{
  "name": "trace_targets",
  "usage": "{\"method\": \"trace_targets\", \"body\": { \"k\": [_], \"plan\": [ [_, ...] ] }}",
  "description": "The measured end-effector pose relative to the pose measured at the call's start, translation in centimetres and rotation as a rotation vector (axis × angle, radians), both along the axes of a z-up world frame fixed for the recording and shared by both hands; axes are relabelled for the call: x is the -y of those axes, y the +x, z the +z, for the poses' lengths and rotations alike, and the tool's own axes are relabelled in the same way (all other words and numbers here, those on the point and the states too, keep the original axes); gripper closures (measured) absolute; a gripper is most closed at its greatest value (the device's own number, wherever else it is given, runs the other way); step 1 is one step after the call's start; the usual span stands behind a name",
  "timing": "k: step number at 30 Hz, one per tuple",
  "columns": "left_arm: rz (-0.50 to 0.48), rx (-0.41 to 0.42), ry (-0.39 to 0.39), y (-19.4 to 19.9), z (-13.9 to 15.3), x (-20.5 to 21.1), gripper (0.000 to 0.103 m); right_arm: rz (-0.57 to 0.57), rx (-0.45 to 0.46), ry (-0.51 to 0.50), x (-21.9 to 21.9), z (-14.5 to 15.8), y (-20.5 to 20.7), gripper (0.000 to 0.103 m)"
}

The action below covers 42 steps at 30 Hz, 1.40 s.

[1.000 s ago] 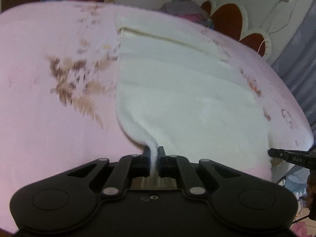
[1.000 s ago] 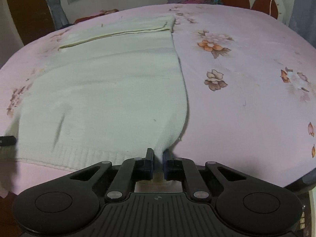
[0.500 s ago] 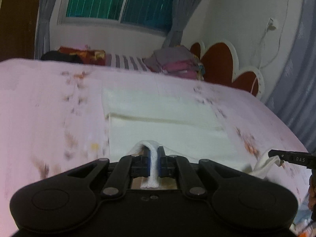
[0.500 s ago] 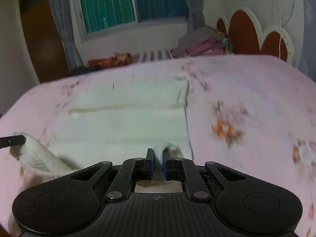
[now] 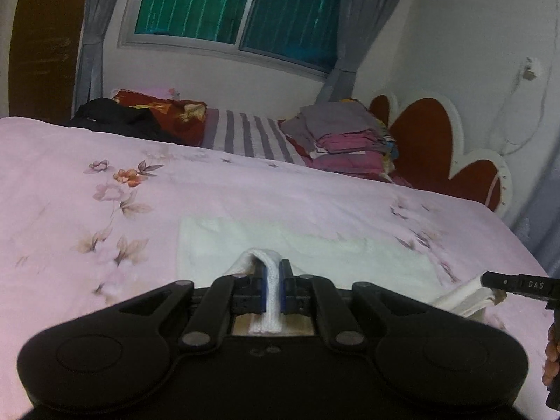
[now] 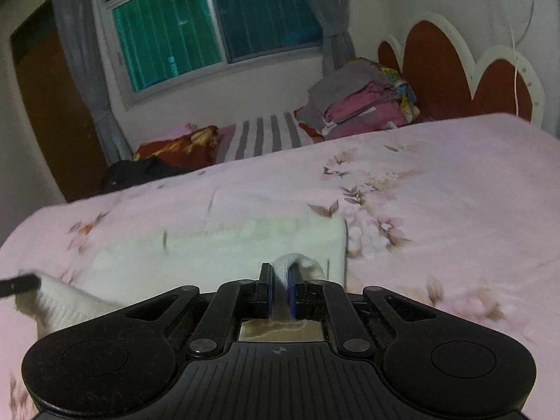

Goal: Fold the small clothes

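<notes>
Pinching the ribbed hem of a cream-white knitted garment [image 5: 308, 255], the left gripper [image 5: 272, 287] has its two blue-padded fingers closed almost together on a doubled strip of the knit. The right gripper [image 6: 280, 290] is likewise closed on the hem's other corner, and its black finger shows at the right edge of the left view. Between them the lifted hem sags, which suggests a soft, light, stretchy fabric with no stiffness of its own; the thicker ribbed corners look like the surest hold, since a grip further in would likely bunch or slip. Beyond the grippers the rest of the garment lies flat on the pink flowered bedspread [image 5: 105, 182]. Farther off sits a stack of folded clothes [image 6: 364, 105].
</notes>
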<state>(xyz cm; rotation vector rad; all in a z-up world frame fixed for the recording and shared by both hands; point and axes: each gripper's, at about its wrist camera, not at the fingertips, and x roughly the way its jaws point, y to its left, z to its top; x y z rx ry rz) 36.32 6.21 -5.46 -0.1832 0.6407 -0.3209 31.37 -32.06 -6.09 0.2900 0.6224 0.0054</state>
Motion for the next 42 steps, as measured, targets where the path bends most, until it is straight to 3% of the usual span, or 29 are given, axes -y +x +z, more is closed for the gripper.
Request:
{"method": "trace_targets", "body": {
  "k": [8,13,16,20,22,23,24,30,34,35,36,39,40,41,42],
  "plan": [
    [0.067,-0.105,0.029,7.4,-2.9,1.2,0.097,-0.029,-0.075,0.068,2.4,-2.5,8.4,0.095],
    [0.089,-0.173,0.069,10.4,-4.9,1.9,0.095,-0.051,-0.141,0.117,3.4,-4.9,11.5,0.095],
    [0.114,-0.175,0.081,11.3,-5.5,2.0,0.089,-0.062,-0.154,0.122,3.7,-5.6,12.5,0.095],
    [0.158,-0.154,0.059,12.1,-5.0,1.3,0.069,-0.060,-0.177,0.132,4.1,-6.1,13.6,0.093],
    [0.168,-0.144,0.050,12.5,-4.5,1.0,0.061,-0.071,-0.174,0.127,4.2,-6.1,14.0,0.067],
    [0.171,-0.135,0.050,12.4,-4.3,0.7,0.059,-0.090,-0.153,0.111,4.4,-5.9,13.9,0.031],
    [0.166,-0.130,0.049,12.5,-4.1,0.6,0.058,-0.107,-0.127,0.097,4.6,-5.7,13.8,0.020],
    [0.107,-0.115,0.065,11.9,-4.5,0.2,0.051,-0.019,-0.107,0.045,4.8,-5.4,14.0,0.020],
    [0.045,-0.155,0.102,12.4,-6.1,1.1,0.052,0.034,-0.129,-0.009,3.8,-6.7,14.4,0.021],
    [0.039,-0.164,0.107,12.6,-6.5,1.3,0.054,0.042,-0.134,-0.018,3.6,-7.1,14.5,0.027],
    [0.039,-0.174,0.113,12.8,-7.0,1.6,0.055,0.050,-0.141,-0.027,3.3,-7.4,14.6,0.041],
    [0.044,-0.190,0.120,13.3,-8.0,2.0,0.071,0.069,-0.169,-0.022,2.9,-8.4,15.4,0.047],
    [0.046,-0.182,0.120,13.3,-8.1,2.0,0.092,0.071,-0.171,-0.030,2.7,-8.6,15.6,0.047],
    [0.048,-0.175,0.118,13.4,-8.2,2.0,0.100,0.080,-0.168,-0.042,2.5,-8.6,15.7,0.052],
    [0.051,-0.173,0.109,13.3,-8.1,2.0,0.100,0.091,-0.163,-0.056,2.2,-8.6,15.7,0.078]
  ]
}}
